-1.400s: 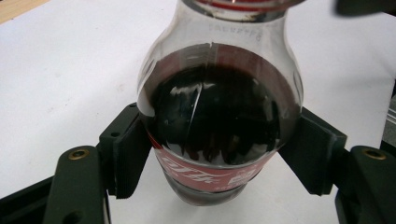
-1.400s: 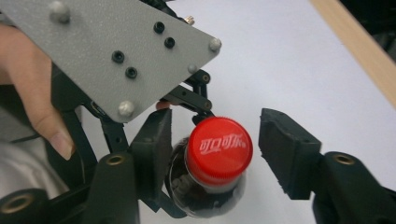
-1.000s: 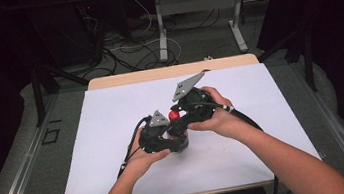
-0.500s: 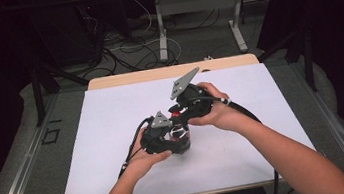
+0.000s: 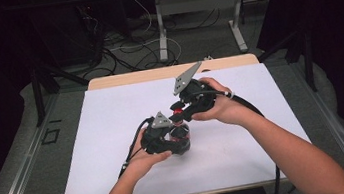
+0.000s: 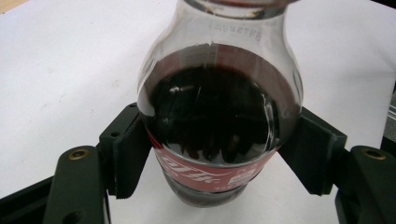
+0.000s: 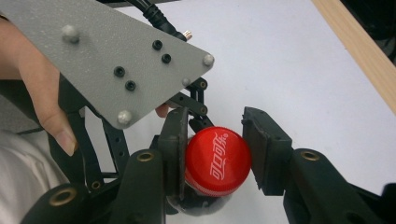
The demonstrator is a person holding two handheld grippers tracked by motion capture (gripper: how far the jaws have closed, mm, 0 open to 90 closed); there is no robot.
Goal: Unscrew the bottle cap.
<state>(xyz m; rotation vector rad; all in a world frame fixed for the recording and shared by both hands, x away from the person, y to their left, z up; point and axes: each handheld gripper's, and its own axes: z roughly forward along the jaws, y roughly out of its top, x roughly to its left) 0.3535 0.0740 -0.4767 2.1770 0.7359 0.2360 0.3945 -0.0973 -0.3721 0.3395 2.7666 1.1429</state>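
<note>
On the white table, the left gripper clamps a cola bottle upright by its labelled body. Above it, the right gripper has just been closing and appears to pinch the red cap.

The bottle is clear with a dark brown, almost black drink inside and a red label with white script. Its cap is bright red with white letters. The table is white with a light wood edge, and both grippers have black jaws and grey plates.
</note>
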